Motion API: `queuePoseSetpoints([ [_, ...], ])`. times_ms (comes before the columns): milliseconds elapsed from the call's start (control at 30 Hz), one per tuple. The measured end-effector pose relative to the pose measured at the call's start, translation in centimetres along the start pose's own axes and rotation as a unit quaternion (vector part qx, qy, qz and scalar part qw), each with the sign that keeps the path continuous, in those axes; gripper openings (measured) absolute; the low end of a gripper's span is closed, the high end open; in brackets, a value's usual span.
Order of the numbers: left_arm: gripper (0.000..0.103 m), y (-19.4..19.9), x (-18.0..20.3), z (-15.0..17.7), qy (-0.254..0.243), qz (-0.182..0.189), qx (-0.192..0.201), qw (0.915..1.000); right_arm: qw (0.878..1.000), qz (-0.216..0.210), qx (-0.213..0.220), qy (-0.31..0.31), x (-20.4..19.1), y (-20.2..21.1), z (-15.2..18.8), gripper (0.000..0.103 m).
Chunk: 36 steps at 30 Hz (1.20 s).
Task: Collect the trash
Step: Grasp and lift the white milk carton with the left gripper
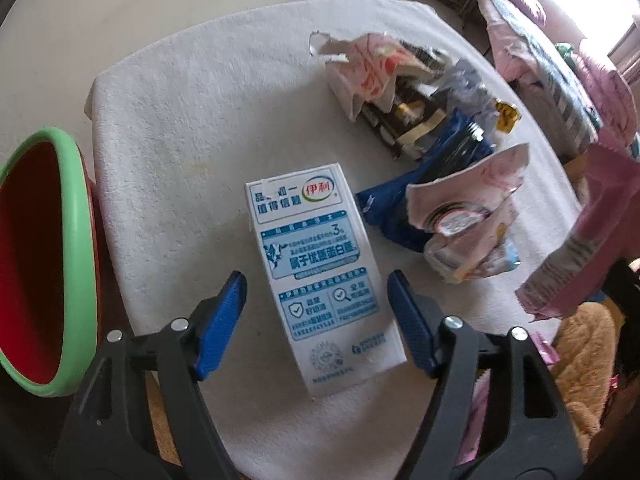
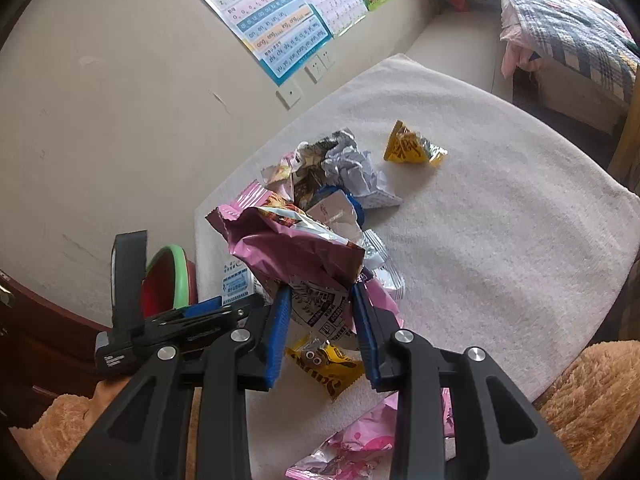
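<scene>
Blue-padded fingers of the left gripper [image 1: 317, 300] stand wide apart on either side of a white milk carton [image 1: 320, 276] that lies flat on the white towel [image 1: 180, 128] covering the table – the pads flank the carton's near half without touching it, so these tongs hold nothing. At the left edge of that view a red bin with a green rim [image 1: 52, 260] tilts its mouth toward the table, just beside the towel's edge.

Over on the other side, the right gripper [image 2: 320, 304] is closed on a crumpled purple snack bag [image 2: 296, 244], both pads pressed against its lower printed end, with the bag lifted clear of the towel. Under it lies a yellow wrapper with cartoon eyes [image 2: 328, 364], and pink wrappers [image 2: 360, 436] sit near the table's front edge.

Beyond the carton a heap of trash [image 1: 420, 120] is piled – torn pink-and-white paper, a dark blue packet, crumpled silver foil. A small yellow candy wrapper [image 2: 412, 148] lies apart from the heap on bare towel. Alphabet posters [image 2: 256, 12] hang on the wall behind
</scene>
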State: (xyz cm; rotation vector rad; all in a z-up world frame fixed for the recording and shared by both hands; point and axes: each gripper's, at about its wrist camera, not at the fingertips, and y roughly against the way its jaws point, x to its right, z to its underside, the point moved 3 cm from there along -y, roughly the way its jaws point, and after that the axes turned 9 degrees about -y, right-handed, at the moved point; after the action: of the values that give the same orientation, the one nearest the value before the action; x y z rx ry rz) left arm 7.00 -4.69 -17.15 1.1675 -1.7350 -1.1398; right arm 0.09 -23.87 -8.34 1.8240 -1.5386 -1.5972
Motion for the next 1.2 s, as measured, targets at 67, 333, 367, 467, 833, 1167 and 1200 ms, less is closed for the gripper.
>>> queuePoseSetpoints([
  [67, 0.061, -0.4, 0.1, 0.2, -0.009, 0.011, -0.002, 0.9999, 1.0, 0.002, -0.002, 0.003, -0.1, -0.1, 0.1, 0.031],
  [333, 0.058, 2.6, -0.7, 0.9, -0.012, 0.012, 0.039, 0.9991, 1.0, 0.0, 0.009, 0.004, -0.2, 0.4, -0.2, 0.031],
  [367, 0.058, 3.3, -1.0, 0.9, -0.008, 0.013, 0.048, 0.9987, 1.0, -0.001, 0.011, 0.004, -0.3, 0.4, -0.3, 0.031],
  [467, 0.058, 5.2, -2.2, 0.4, 0.007, 0.016, 0.07, 0.9974, 1.0, -0.004, 0.016, 0.004, -0.5, 0.7, -0.5, 0.031],
  [833, 0.057, 11.1, -4.6, -0.5, 0.024, -0.009, 0.148, 0.9886, 0.999, -0.021, 0.032, 0.019, -3.0, 1.5, -1.6, 0.031],
  [1167, 0.033, 12.8, -5.5, -0.2, 0.026, -0.007, 0.17, 0.9851, 0.997, -0.039, 0.04, 0.061, -7.2, 1.4, -2.0, 0.031],
  [1200, 0.033, 12.8, -5.7, -0.1, 0.028, -0.007, 0.167, 0.9855, 0.996, -0.039, 0.039, 0.063, -7.4, 1.3, -1.9, 0.031],
])
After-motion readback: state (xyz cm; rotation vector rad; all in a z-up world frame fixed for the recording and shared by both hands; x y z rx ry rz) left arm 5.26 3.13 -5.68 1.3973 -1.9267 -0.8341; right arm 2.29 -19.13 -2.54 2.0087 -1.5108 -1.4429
